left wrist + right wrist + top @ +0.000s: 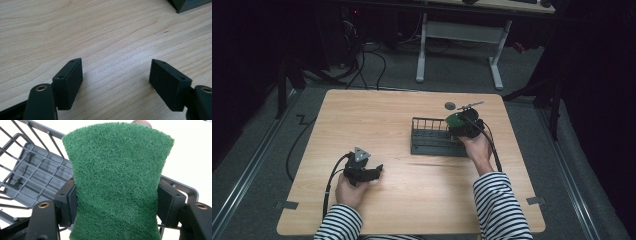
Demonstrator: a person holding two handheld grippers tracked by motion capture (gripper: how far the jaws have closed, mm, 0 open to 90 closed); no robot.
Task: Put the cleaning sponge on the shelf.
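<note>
A green scouring pad (117,177) is pinched at its waist between the two black jaws of my right gripper (116,200), which is shut on it. Seen from the high view, that pad (455,119) and the right gripper (465,127) hover over the right end of a dark wire rack (432,137) standing on the wooden table (377,120). The rack's grid floor (37,177) lies behind the pad. My left gripper (371,172) rests low over the table's front left, and its jaws (116,80) stand open over bare wood.
A small dark round disc (450,105) and a thin metal utensil (470,105) lie behind the rack. A corner of the rack (190,5) reaches into the left gripper view. A desk frame (459,45) stands beyond the table, with cables on the floor.
</note>
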